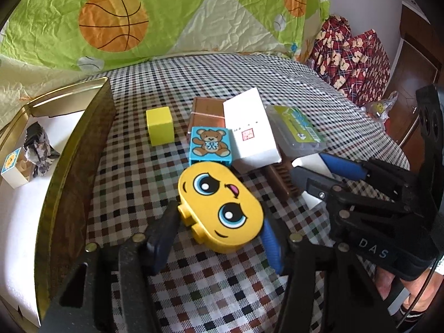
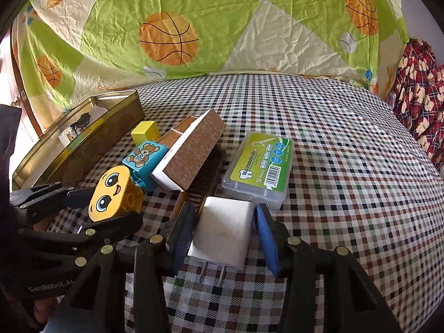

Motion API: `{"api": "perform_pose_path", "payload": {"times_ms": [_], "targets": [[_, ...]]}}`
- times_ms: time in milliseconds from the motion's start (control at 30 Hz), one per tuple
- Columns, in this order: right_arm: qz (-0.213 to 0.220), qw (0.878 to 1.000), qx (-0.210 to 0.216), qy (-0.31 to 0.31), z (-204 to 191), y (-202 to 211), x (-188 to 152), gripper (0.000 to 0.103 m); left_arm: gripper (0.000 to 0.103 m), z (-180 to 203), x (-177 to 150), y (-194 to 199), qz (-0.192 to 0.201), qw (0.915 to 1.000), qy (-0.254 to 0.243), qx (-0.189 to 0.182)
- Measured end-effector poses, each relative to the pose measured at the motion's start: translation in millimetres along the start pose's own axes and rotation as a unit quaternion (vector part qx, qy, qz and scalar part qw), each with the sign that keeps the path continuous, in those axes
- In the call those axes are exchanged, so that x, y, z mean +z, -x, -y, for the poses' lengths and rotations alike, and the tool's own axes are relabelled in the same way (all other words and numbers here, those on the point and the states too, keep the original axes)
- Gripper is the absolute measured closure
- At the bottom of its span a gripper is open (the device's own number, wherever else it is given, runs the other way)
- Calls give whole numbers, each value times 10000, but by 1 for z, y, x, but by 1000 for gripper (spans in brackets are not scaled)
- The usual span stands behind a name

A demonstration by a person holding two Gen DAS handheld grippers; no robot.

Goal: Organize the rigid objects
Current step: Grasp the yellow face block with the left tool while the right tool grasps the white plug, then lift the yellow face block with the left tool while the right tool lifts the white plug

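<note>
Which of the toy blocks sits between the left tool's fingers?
The yellow face block, oval with cartoon eyes; the teddy-bear block and plain yellow cube lie farther away.

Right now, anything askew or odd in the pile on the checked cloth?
Yes. The white-and-brown box is tilted, propped on the wooden brush and the brown box behind it rather than lying flat. The yellow face block also sits tipped against the blue teddy-bear block. Nothing looks spilled or damaged.
</note>
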State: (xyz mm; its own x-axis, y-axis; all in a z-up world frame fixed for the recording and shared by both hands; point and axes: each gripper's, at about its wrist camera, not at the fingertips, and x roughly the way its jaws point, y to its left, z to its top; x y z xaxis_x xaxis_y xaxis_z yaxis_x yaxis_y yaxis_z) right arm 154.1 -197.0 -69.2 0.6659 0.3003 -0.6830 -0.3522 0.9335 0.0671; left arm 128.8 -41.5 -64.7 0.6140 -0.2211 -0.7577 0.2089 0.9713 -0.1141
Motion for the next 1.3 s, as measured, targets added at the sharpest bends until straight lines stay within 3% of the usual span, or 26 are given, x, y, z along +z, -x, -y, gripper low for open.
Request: {"api": "perform_pose_path", "payload": {"times_ms": [200,467,667,833,1000,1133,1300], "targets": [[-58,9966,635,-523,22,0,-4,55,47,-1,-2,3,94,9999,34,16],[-105,9995,48,299,-3,1,-14,58,53,-9,-5,7,188,9994,200,-210],[-70,9994,63,333,-1,2,-14,62,53,-9,-7,14,363,9988,163,-272],[-118,9948,-413,923,-19,-2,-12,63,53,-12,-7,17,442,9980,222,-399],[32,9961,-76,880,-12,3,-11,63,53,-11,-8,21,567,9974,221,-392],[378,9931,-227,1084,-20,9,-8,63,53,-8,-8,27,740,9968,172,-251],[475,9960,221,719,-8,8,-5,63,53,-10,-9,30,854,9959,201,-213]]}}
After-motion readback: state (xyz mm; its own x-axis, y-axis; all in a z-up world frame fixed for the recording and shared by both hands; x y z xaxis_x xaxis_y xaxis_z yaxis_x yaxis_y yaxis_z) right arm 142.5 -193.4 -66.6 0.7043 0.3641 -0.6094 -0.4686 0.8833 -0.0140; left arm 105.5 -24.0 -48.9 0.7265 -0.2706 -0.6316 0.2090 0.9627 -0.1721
